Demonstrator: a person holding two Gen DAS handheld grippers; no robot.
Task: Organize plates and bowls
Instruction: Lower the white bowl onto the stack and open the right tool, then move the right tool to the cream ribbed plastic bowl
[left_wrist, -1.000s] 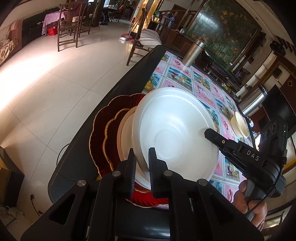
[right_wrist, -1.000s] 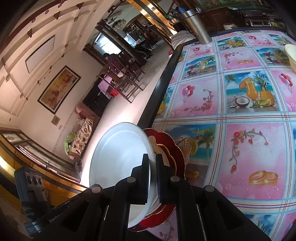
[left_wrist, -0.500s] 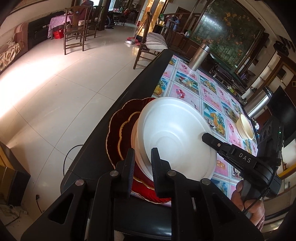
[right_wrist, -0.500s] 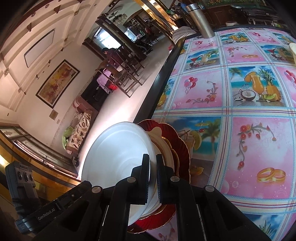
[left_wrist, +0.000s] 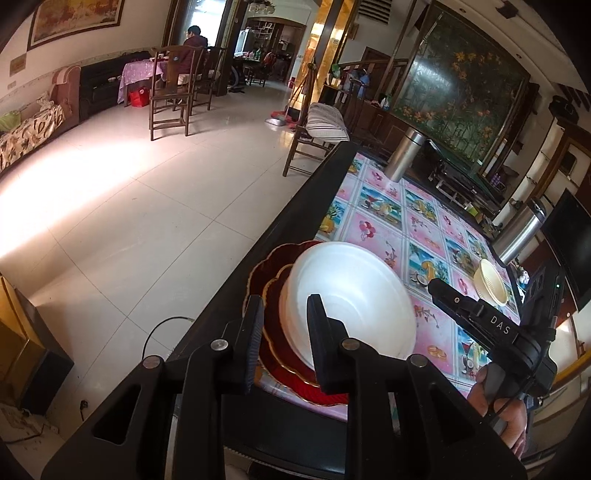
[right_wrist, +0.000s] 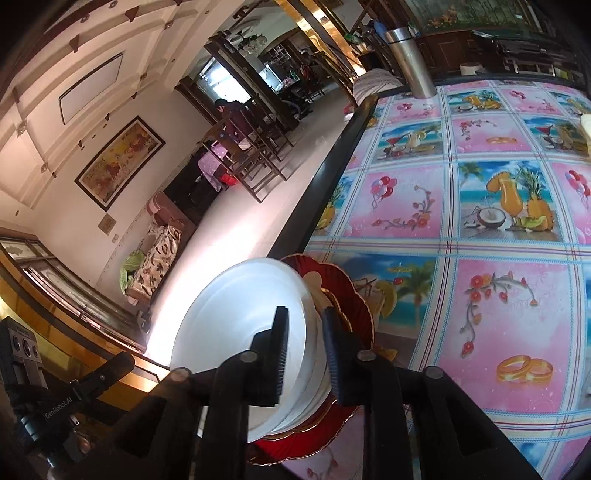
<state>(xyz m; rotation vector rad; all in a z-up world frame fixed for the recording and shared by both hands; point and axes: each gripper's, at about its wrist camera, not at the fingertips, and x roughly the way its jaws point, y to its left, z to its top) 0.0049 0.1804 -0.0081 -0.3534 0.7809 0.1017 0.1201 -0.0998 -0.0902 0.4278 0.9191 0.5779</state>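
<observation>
A white bowl (left_wrist: 354, 291) rests on a stack of red gold-rimmed plates (left_wrist: 273, 295) at the near corner of the table. My left gripper (left_wrist: 284, 343) is open, its fingers either side of the bowl's near rim without pinching it. My right gripper (right_wrist: 304, 358) is open too, its fingers straddling the white bowl (right_wrist: 236, 325) rim over the red plates (right_wrist: 351, 302); it also shows in the left wrist view (left_wrist: 480, 317) at the bowl's right. A small cream bowl (left_wrist: 489, 282) sits farther along the table.
The table has a pink and blue patterned cloth (right_wrist: 498, 229) and a dark edge (left_wrist: 295, 221). A steel flask (left_wrist: 404, 155) stands at the far end and another (left_wrist: 517, 232) at the right. Tiled floor and chairs (left_wrist: 173, 99) lie to the left.
Both grippers have opened and let go of the white bowl's rim. The bowl now sits on the plate stack, and both grippers have drawn back a little.
</observation>
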